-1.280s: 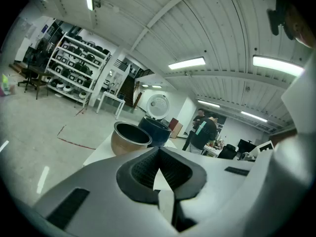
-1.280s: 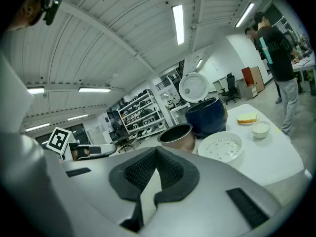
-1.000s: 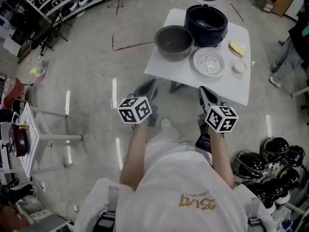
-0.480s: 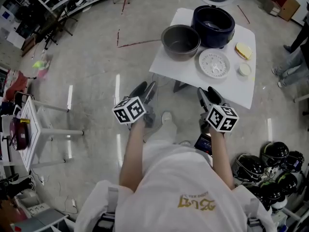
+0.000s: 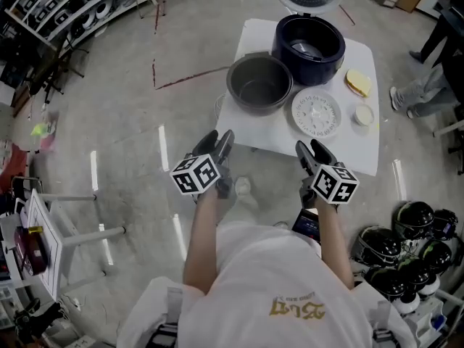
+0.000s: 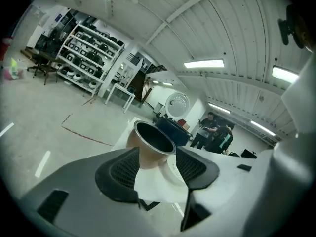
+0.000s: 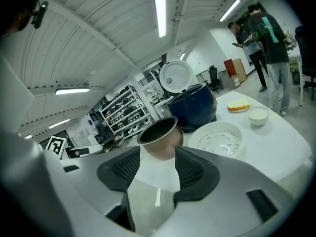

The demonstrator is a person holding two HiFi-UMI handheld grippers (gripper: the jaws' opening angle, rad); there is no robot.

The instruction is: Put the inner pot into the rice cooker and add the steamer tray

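The scene is seen steeply from above by the head camera, with the left gripper (image 5: 217, 142) and right gripper (image 5: 308, 151) held short of the table (image 5: 362, 149). Each gripper camera is mounted close behind its jaws and aimed along them. The inner pot (image 5: 259, 84), beyond both jaw gaps, is shared by all views.

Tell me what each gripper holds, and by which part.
Nothing is held. The left gripper and right gripper have just opened their jaws, nothing between them; the inner pot stands untouched ahead.
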